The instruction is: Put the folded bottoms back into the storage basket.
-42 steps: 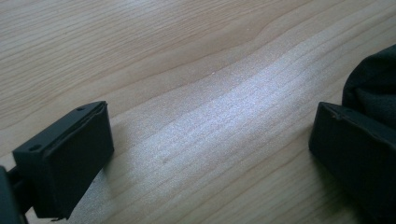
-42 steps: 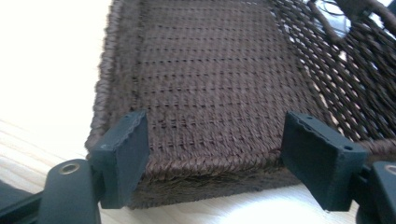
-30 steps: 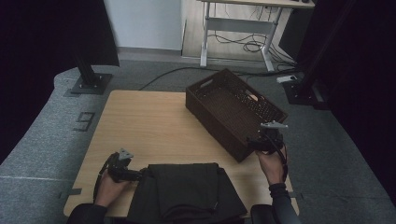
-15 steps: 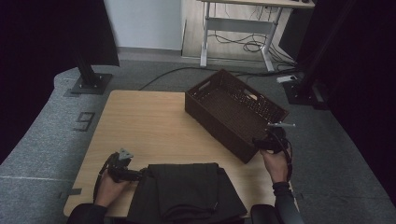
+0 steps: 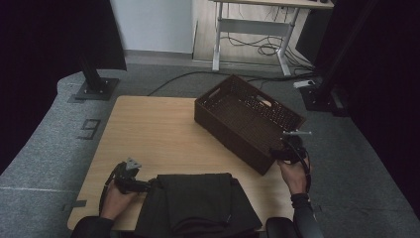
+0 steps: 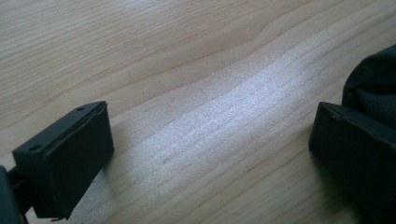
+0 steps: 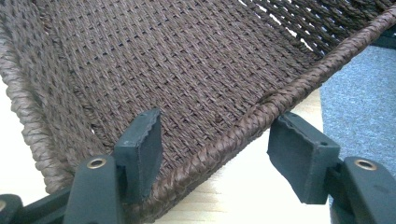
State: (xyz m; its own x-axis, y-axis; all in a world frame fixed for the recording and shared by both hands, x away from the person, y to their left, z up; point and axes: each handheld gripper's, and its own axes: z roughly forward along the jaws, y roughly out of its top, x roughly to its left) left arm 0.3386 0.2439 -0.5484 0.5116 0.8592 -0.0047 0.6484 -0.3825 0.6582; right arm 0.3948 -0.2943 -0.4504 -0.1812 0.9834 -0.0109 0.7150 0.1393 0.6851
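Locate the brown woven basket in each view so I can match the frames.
High view: the basket sits on the right half of the table, its near corner at the right gripper.
Left gripper view: wood tabletop and a dark cloth at the right edge; no basket here.
Right gripper view: basket wall and rim run between the jaws, which have just been closing around the rim.
Shared landmark: the light wood tabletop.

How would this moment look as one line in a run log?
right gripper: jaws closing astride basket rim, not clamped | left gripper: open beside folded cloth

Each black hand-held gripper (image 5: 289, 148) has screwed pads; dark sleeves.
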